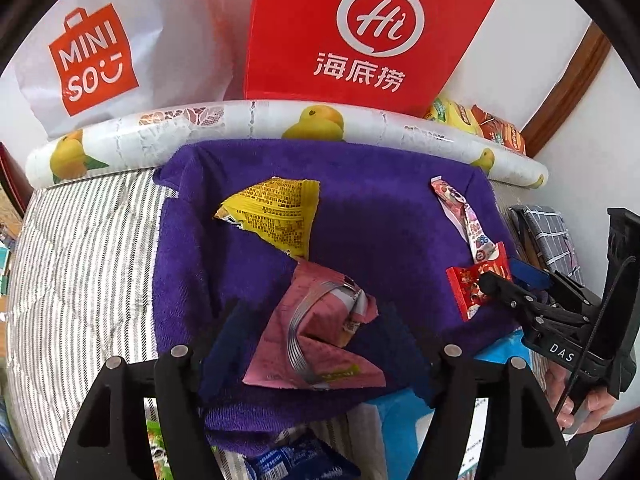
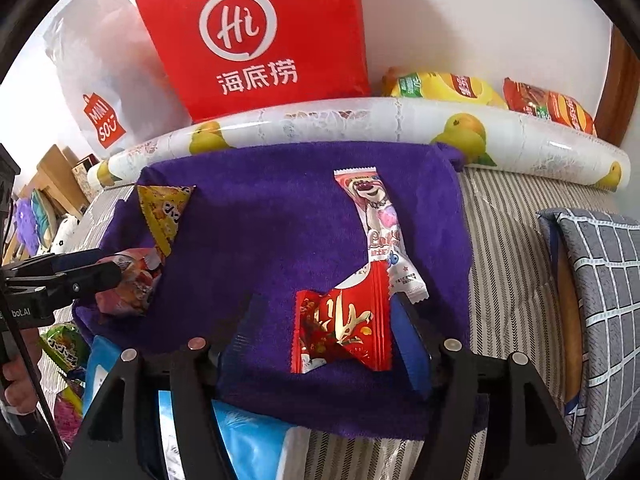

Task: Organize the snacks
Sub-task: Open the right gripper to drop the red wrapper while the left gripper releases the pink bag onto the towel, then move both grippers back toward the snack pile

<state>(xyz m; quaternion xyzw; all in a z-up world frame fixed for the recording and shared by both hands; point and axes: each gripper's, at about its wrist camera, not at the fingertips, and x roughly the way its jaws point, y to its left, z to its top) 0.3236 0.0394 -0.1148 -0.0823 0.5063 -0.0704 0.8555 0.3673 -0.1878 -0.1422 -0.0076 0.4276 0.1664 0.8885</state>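
A purple towel [image 1: 380, 216] [image 2: 280, 216] lies on the striped surface with snacks on it. My left gripper [image 1: 316, 336] is open around a pink snack packet [image 1: 320, 340], which also shows in the right wrist view [image 2: 128, 288]. A yellow triangular packet [image 1: 276, 212] [image 2: 164, 212] lies beyond it. My right gripper [image 2: 324, 328] is open around a red candy packet [image 2: 344, 328] [image 1: 472, 284]. A long pink bear-print packet [image 2: 380, 224] [image 1: 468, 220] lies just beyond the red one, touching it.
A red Haidilao bag [image 1: 360, 32] [image 2: 256, 40] and a white Miniso bag [image 1: 104, 56] [image 2: 100, 96] stand behind a fruit-print roll [image 1: 248, 120] [image 2: 360, 124]. Chip bags [image 2: 488, 96] lie at back right. A grey checked cushion [image 2: 600, 280] is at right. Blue packs [image 2: 248, 432] lie near me.
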